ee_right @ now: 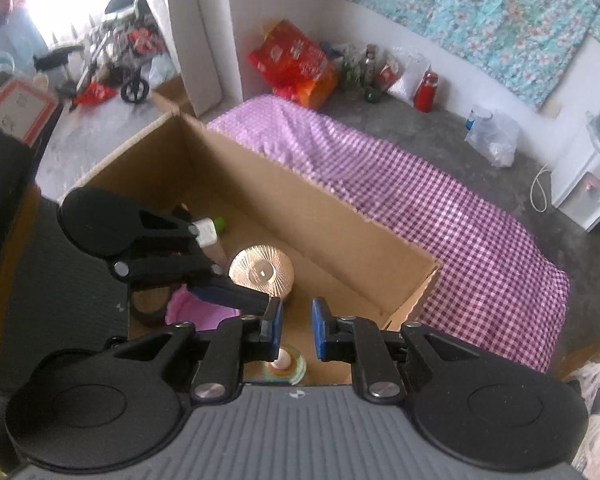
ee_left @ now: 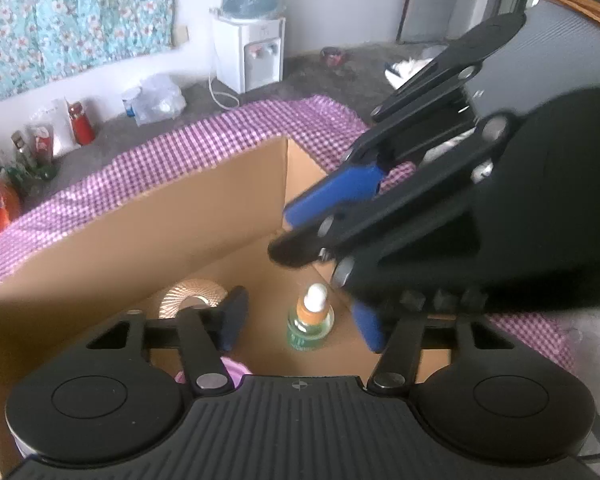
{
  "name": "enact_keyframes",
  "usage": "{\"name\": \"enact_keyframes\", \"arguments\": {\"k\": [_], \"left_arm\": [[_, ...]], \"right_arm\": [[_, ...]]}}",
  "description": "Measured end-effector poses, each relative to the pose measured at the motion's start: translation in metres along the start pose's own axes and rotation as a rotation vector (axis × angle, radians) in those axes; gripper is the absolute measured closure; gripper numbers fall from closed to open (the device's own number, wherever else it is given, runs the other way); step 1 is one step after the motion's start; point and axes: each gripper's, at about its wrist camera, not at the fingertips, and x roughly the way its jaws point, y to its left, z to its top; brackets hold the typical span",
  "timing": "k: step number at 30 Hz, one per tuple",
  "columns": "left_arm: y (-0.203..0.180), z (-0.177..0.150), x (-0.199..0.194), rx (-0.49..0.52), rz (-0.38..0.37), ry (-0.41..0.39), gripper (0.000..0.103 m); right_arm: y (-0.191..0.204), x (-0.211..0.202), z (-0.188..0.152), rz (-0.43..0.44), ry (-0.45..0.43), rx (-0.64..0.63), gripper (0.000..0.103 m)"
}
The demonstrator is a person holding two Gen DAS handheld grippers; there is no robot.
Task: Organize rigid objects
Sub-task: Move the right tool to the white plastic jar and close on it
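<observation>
**Both claws over the box, dropper bottle inside**

Open brown cardboard box sits on purple-white checked cloth. Small green glass dropper bottle w/ orange collar & white bulb stands upright on box floor, near the corner. Left claw spread wide, empty, bottle seen btwn its blue pads, apart from both. Right claw above the bottle, pads parted, not touching it. Also in box: round copper-coloured ribbed disc, pink soft item, white bottle w/ green cap.
</observation>
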Motion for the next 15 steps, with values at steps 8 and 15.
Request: {"name": "enact_keyframes", "arguments": {"k": [8, 15], "left_arm": [[-0.001, -0.03, -0.095, 0.028, 0.056, -0.08, 0.021], [0.022, -0.097, -0.162, -0.003, 0.143, -0.052, 0.018]], "right_arm": [[0.024, -0.083, -0.021, 0.066, -0.19, 0.139, 0.084], [0.073, -0.108, -0.049, 0.165, -0.24, 0.175, 0.084]]}}
